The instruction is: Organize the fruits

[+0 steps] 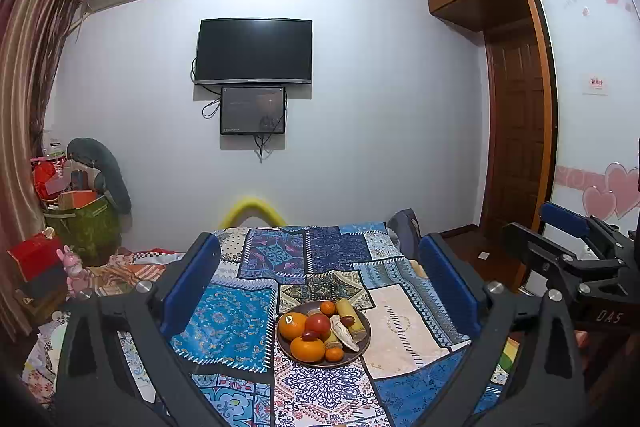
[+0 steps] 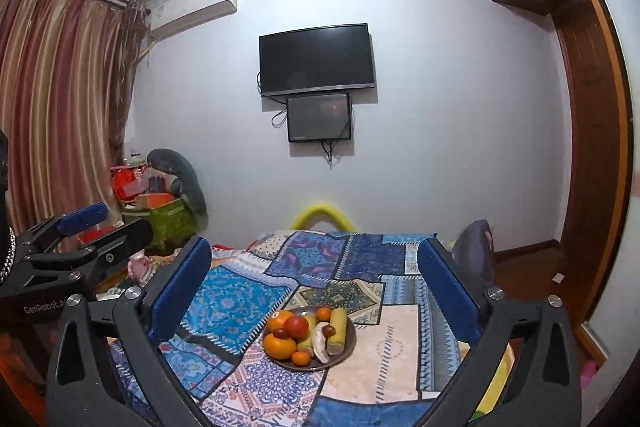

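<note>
Hovering spread and empty, both tongs (image 1: 320, 291) (image 2: 314, 287) are risking toppling heaped fruit (image 1: 320, 331) off the plate (image 1: 362, 345).

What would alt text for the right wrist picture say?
A brown plate piled with oranges, a red apple and yellow cane pieces sits on a blue patchwork cloth, framed by the open right gripper. Behind, a dark television hangs on a pale wall.
</note>
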